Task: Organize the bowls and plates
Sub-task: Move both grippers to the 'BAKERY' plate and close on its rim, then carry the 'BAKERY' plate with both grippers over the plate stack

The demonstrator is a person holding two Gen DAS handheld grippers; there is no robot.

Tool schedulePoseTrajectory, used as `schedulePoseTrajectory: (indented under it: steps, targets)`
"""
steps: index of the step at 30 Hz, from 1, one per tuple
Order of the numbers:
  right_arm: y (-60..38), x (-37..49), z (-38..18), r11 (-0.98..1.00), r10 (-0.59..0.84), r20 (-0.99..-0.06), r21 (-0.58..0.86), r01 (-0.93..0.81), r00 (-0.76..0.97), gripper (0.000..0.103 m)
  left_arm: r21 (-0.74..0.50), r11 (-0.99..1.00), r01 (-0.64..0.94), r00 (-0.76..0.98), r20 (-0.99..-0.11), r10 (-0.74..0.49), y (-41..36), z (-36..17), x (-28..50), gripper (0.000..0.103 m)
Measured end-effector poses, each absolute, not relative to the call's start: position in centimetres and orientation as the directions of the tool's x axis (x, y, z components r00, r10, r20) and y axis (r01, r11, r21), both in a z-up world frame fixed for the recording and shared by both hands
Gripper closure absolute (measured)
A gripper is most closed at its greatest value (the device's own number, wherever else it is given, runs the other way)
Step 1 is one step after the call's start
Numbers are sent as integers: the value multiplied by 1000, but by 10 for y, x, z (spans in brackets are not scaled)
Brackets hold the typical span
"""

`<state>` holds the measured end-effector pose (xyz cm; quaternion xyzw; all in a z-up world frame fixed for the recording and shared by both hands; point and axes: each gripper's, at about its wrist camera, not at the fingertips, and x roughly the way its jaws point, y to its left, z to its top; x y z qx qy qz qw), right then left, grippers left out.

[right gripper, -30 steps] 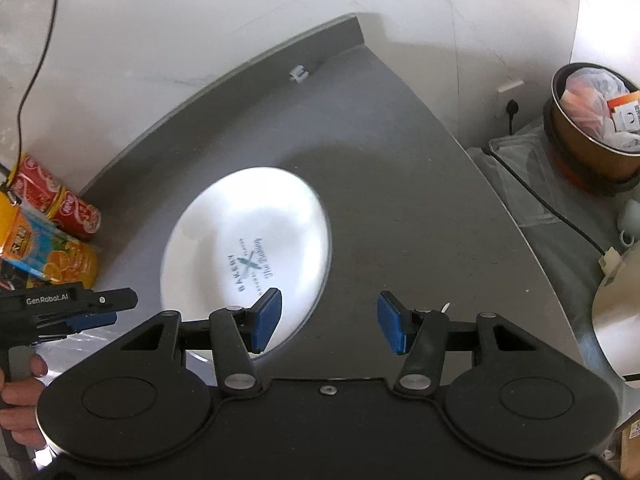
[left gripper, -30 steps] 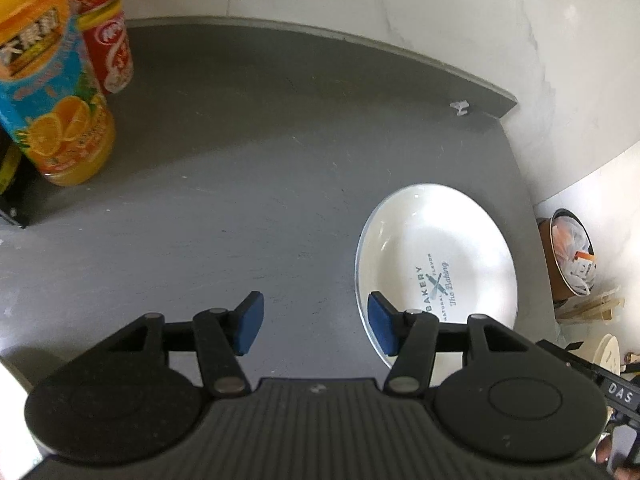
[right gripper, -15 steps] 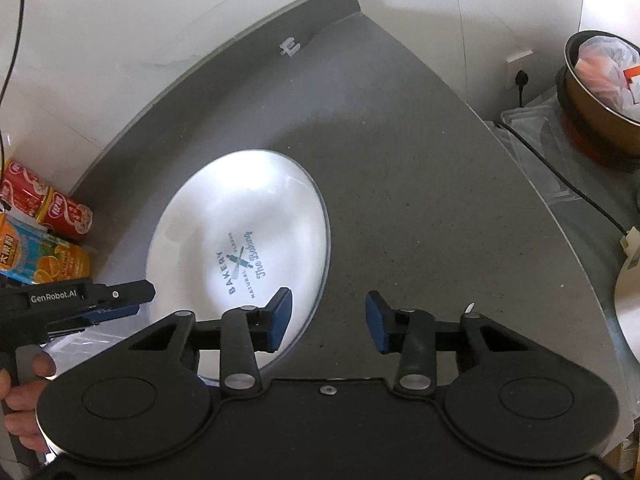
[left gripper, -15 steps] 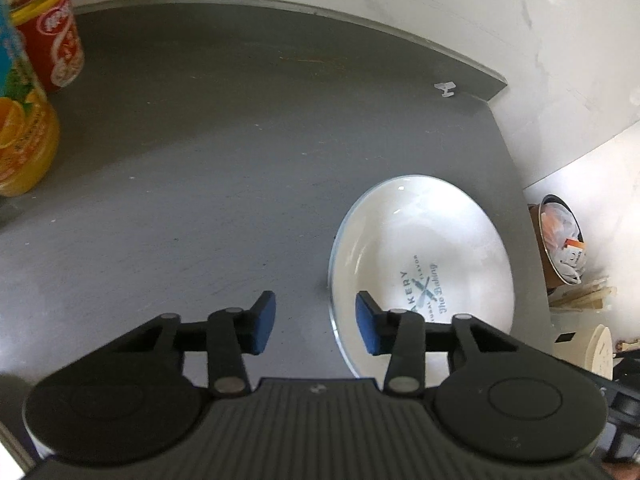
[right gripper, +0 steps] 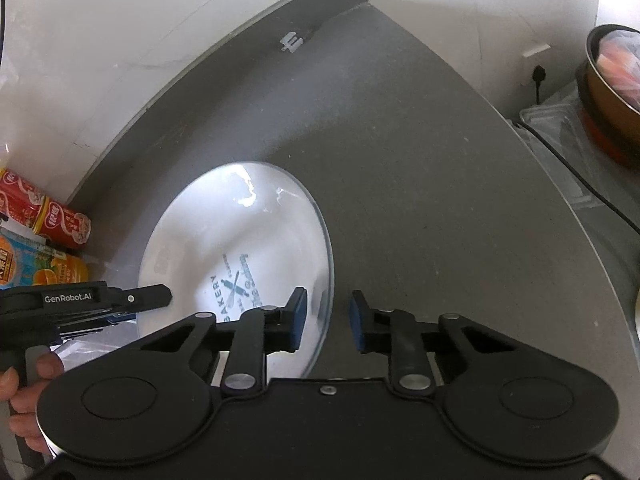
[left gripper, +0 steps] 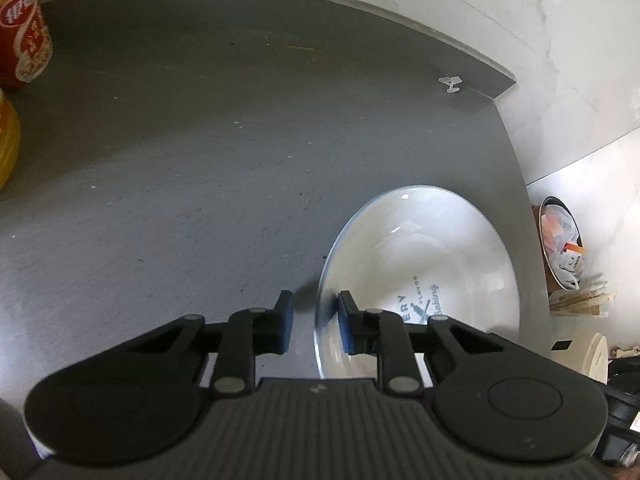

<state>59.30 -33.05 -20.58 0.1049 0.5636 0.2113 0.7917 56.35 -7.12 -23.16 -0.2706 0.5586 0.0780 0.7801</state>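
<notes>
In the left wrist view, the left gripper [left gripper: 312, 322] fills the bottom of the frame, its blue-padded jaws parted by a narrow gap that straddles the near left rim of the white plate [left gripper: 452, 264]; the rim sits between the pads, and whether either pad touches it cannot be told. The plate lies at lower right on the dark grey countertop [left gripper: 200, 152], with blue "BAKERY" lettering printed in its middle. A red can [left gripper: 22, 36] stands at the upper left edge, with a sliver of an orange-labelled container [left gripper: 7, 144] below it. A small white clip [left gripper: 452, 83] lies near the counter's far corner in the upper right, against the white wall [left gripper: 540, 32]. At the right edge, beyond the counter, a waste bin [left gripper: 560, 248] holds wrappers. In the right wrist view, the right gripper [right gripper: 326, 318] occupies the bottom, its jaws spread just as narrowly around the plate's [right gripper: 224, 248] right rim, one blue pad over the plate and the other over bare counter. The left gripper [right gripper: 100, 304], marked "GenRobot.AI", reaches in from the left edge onto the plate's opposite rim, held by a person's hand [right gripper: 24, 392] at lower left. Red cans [right gripper: 60, 222] and an orange juice carton [right gripper: 36, 272] sit at the left edge, and a brown pot [right gripper: 612, 92] stands at upper right.
</notes>
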Motion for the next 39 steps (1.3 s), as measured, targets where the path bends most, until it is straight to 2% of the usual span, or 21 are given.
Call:
schedulePoseTrajectory:
  steps: [2,3,10,23,39]
  targets:
    - [-328,596,-207,886,457,-847,405,-225,273,87,-354,835,-421,367,-908,-200,-71,-232,564,92]
    - [-327,597,-208,882,464,-844,410,-233,269,90,-353,837,-419,366,-909,-200,-72,-231,564,92]
    - [-326,591,-203,876,469,-834,400,-269,289,91,-342,849,-403,375,-908,-188,-72,-224,562,94]
    - [-327,576,-149,839,523,-774,395,-374,356,92,-366,848,-385,474,-866,-159,-66,-172,545,95]
    - [-306,522,-79,758,608,-706,379,-532,363,92,-389,808,-442,572,-817,-81,-53,-95,467,95]
